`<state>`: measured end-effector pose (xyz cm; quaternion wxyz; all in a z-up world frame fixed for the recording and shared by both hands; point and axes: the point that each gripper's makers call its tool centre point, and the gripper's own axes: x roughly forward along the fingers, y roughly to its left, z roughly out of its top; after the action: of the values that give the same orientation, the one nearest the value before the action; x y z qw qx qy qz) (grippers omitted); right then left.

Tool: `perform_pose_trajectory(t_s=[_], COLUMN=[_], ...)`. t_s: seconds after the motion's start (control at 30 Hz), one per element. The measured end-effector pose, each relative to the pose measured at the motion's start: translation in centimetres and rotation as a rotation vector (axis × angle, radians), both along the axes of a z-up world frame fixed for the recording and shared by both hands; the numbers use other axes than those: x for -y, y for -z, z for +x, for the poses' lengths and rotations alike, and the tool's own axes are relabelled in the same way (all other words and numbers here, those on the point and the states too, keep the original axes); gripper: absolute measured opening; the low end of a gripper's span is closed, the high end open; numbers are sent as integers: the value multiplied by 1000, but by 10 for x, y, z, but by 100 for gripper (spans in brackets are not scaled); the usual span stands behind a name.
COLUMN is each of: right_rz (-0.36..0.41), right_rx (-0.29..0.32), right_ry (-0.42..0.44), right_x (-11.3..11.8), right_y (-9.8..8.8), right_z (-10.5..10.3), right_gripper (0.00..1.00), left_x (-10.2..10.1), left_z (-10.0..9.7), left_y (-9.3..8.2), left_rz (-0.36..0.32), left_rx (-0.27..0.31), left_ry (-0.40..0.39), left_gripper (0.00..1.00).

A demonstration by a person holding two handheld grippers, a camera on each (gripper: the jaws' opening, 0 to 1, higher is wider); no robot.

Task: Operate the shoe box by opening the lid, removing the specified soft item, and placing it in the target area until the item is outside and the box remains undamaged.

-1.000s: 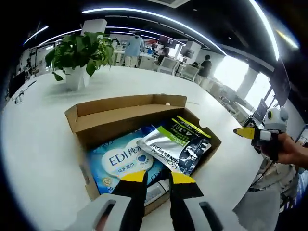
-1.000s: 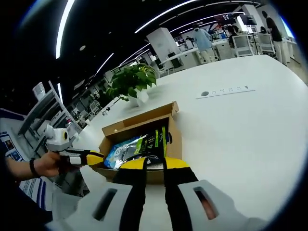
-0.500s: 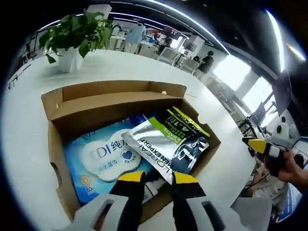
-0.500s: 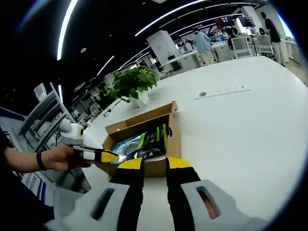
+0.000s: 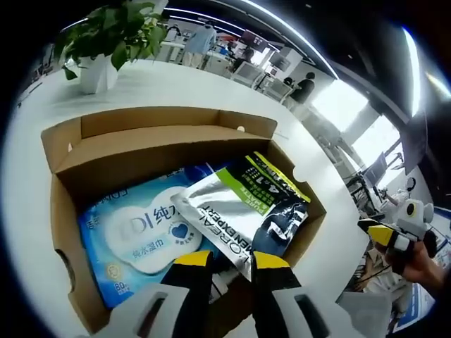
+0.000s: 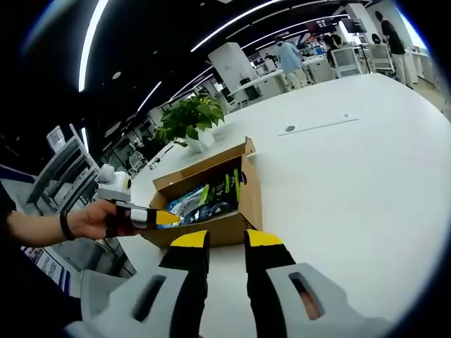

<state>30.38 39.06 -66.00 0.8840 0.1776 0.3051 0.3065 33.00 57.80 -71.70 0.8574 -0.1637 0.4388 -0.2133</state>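
An open brown cardboard box (image 5: 162, 121) lies on the white table, its lid flap standing at the far side. Inside lie a blue wipes pack (image 5: 141, 229) and, partly over it, a silver, black and green pouch (image 5: 246, 208). My left gripper (image 5: 231, 260) hovers open over the box's near edge, nothing between its fingers, just short of the pouch. The right gripper view shows the box (image 6: 211, 229) from the side, with the pouch (image 6: 224, 193) leaning inside and the left gripper (image 6: 144, 217) at its left corner. My right gripper (image 6: 227, 239) is open, short of the box; it also appears as the right gripper (image 5: 391, 236).
A potted plant (image 5: 106, 35) stands on the table beyond the box, seen again as the plant (image 6: 190, 120). The white table (image 6: 338, 183) stretches wide to the right, with a small socket strip (image 6: 317, 125) on it. People and desks are far behind.
My left gripper has come closer, over the box's near edge. In the right gripper view it has moved right to the box corner. The right gripper has stayed away from the box.
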Motion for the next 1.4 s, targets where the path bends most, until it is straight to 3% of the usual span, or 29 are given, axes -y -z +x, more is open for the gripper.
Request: perform_pose_trajectory(t_s=[0.17,0.33,0.63,1.07,1.4], right_rz=[-6,-10,-20,-43,-75], right_rx=[-5,-8,-14,-17,-49], right_ry=[-8,-16,-47,-130,-135], right_x=[-2,-7,-19,-56,-84], right_y=[0,0,0,-1,11], right_z=[1,4,9,26,65], right_gripper=[17,17,17,16,18], left_x=[2,0,-9,-21,-32], left_z=[2,7,8,6,1], left_y=[0,-5,-4,0,2], left_rz=[-12,-20,-4,14,33], left_rx=[0,41,61,55,49], left_ry=[-1,-35,-45,-40,-14], left_gripper=[17,3,1,2,2])
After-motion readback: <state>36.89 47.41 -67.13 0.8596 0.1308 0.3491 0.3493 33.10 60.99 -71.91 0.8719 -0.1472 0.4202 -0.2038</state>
